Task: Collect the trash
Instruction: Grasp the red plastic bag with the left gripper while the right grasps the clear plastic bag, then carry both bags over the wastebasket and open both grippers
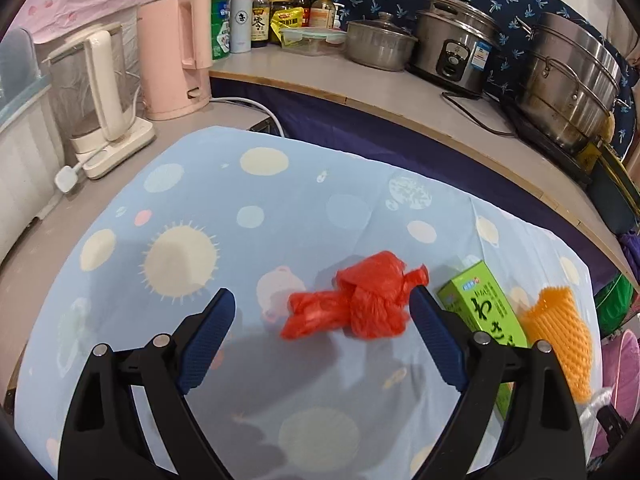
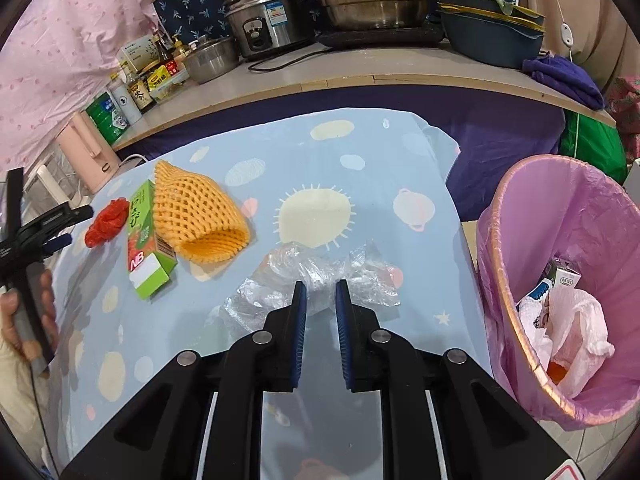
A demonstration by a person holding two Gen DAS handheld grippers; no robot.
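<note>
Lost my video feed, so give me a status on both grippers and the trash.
Left gripper open around red bag, not gripping. Right gripper shut on clear plastic wrap. Green box, orange foam net on table. Pink-lined bin unobstructed.

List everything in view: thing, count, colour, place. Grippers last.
knotted plastic bag: 1, red, on the cloth between the left gripper's fingers
carton: 1, green, beside the red bag
foam fruit net: 1, orange, against the carton
clear plastic wrap: 1, transparent, at the right gripper's tips
tablecloth: 1, light blue, patterned
bin: 1, pink liner, right of the table, trash inside
pots and cooker: several, steel, back counter
kettles: 2, pink and white, left
left gripper: open
right gripper: shut on the wrap
</note>
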